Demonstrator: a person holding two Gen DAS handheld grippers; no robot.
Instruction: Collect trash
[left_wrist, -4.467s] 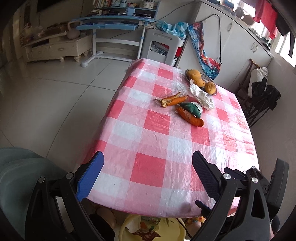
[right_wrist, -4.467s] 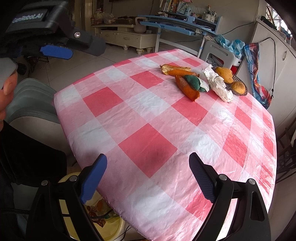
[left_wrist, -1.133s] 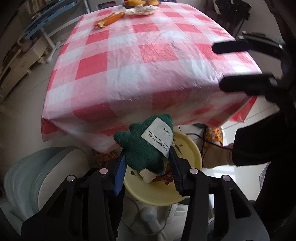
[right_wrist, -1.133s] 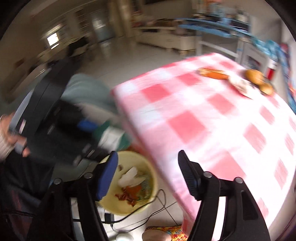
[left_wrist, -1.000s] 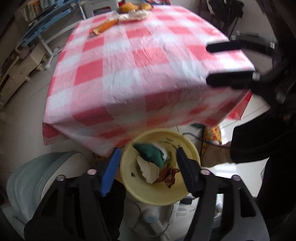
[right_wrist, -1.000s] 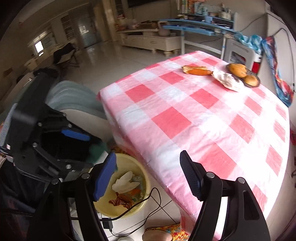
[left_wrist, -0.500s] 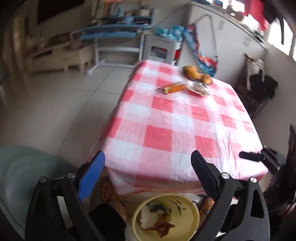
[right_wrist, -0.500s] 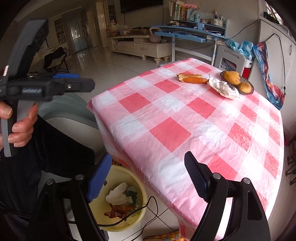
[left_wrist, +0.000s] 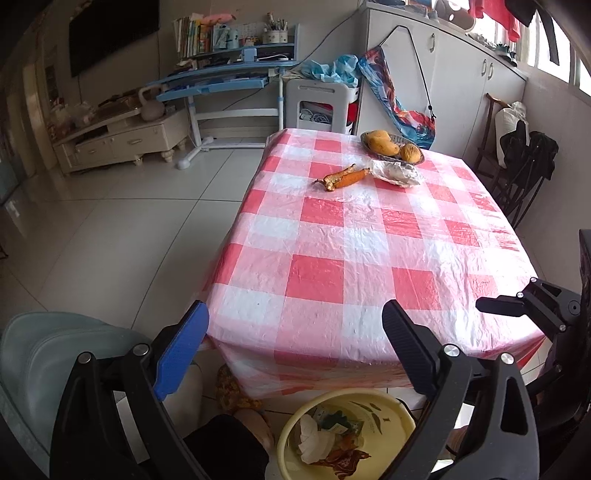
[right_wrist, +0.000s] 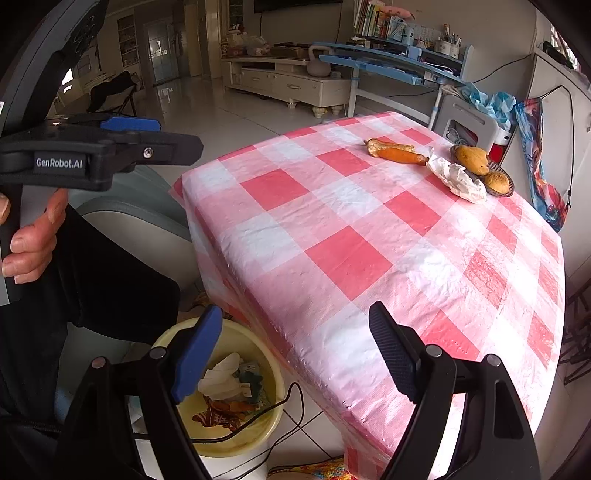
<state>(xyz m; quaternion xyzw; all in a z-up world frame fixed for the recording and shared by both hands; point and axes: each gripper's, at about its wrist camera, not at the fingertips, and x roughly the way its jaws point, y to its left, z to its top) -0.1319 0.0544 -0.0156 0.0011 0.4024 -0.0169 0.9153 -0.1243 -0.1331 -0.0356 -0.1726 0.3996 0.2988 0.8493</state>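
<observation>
- The surface (left_wrist: 321, 266) with the checked cloth has trash at its far end, well away from both claws.
- The yellow bin (left_wrist: 388, 413) sits on the floor under the near edge.
- The crumpled paper (left_wrist: 397, 172) and the orange peel (left_wrist: 343, 178) lie side by side (the peel's long side runs across the left view).
- The left claw (left_wrist: 291, 350) and right claw (right_wrist: 295, 350) are both wide apart, holding nothing.
- I think either could reach.

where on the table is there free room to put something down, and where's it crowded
The near and middle of the checked table is bare, from the front edge above the yellow bin up to the orange peel. The far end is crowded: peel, crumpled white paper and fruit basket sit close together.
</observation>
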